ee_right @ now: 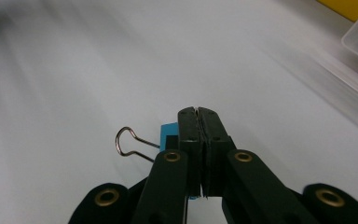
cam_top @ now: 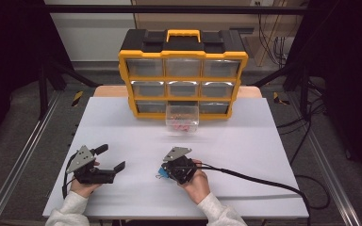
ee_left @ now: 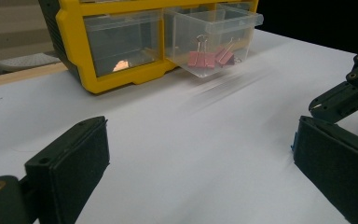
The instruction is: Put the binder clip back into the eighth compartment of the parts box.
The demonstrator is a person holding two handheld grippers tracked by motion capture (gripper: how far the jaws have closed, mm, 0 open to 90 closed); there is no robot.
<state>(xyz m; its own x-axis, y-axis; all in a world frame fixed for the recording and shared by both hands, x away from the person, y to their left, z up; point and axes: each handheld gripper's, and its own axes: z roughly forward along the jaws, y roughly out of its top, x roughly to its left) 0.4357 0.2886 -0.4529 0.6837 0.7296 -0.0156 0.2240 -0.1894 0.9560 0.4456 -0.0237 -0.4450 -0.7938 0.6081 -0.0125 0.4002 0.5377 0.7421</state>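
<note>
Two grippers sit low over the white table (cam_top: pixel 245 141), one in each of your hands. Your right gripper (ee_right: pixel 198 112) has its jaws pressed together, and a blue clip (ee_right: pixel 168 133) is caught at their side; its wire handle (ee_right: pixel 129 142) sticks out to the left in the right gripper view. Whether the pads pinch the clip's body or its other handle is hidden behind the jaws. In the high view the same clip (cam_top: pixel 160 173) peeks out at the left edge of the right gripper (cam_top: pixel 169 172), close to the table near its front edge.

Your left gripper (cam_top: pixel 115 160) rests well to the left, its jaws spread wide with nothing between them. In the left gripper view both black pads (ee_left: pixel 77 163) frame bare table.

At the far edge stands a yellow organizer (cam_top: pixel 183 75) with three rows of clear drawers. One drawer (cam_top: pixel 182 117), bottom row, middle, is pulled out toward you, and pink clips (ee_left: pixel 212 57) lie inside it. The blue clip is well apart from that drawer, nearer to you.
</note>
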